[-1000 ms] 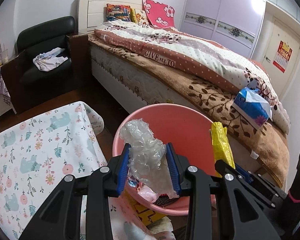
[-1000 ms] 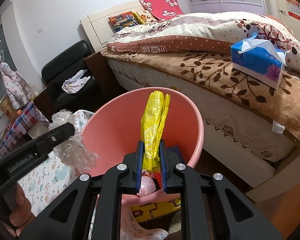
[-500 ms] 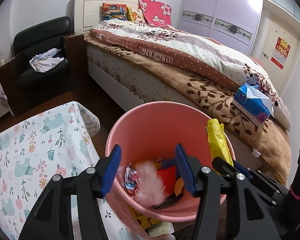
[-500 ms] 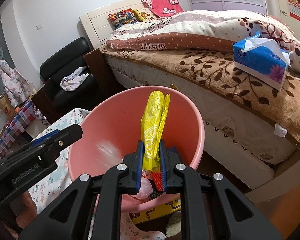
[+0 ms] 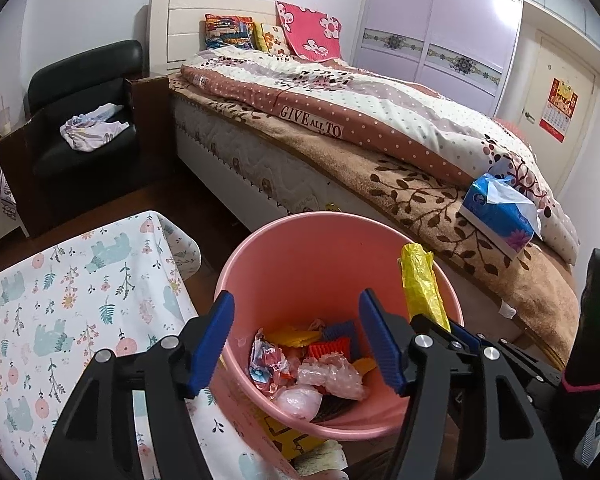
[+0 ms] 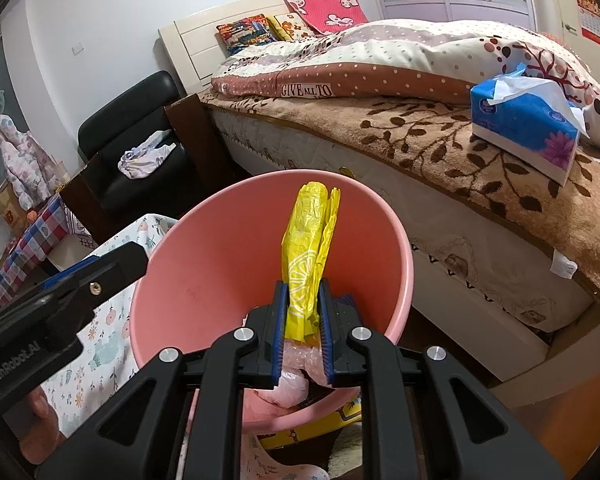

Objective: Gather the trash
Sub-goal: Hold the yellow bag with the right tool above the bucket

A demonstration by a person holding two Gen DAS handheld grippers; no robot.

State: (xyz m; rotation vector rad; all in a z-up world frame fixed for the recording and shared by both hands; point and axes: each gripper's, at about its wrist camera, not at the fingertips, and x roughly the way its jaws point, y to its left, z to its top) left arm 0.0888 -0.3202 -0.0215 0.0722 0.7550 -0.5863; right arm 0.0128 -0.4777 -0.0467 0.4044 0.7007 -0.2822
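A pink bin point(image 5: 300, 256) stands beside the bed and holds several wrappers and a clear plastic bag point(image 5: 332, 376). My left gripper point(image 5: 296, 344) is open and empty, over the bin's near rim. My right gripper point(image 6: 304, 328) is shut on a yellow plastic wrapper point(image 6: 308, 256) and holds it upright above the bin point(image 6: 220, 264). The wrapper also shows in the left wrist view point(image 5: 422, 288), at the bin's right side.
A table with a floral cloth point(image 5: 60, 304) lies left of the bin. A bed point(image 5: 340, 128) runs behind it, with a blue tissue pack point(image 5: 496, 212) on the brown blanket. A black armchair point(image 5: 84, 120) stands at the far left.
My left gripper opened and let go of the clear plastic bag, which dropped into the bin. My right gripper stays shut on the yellow wrapper.
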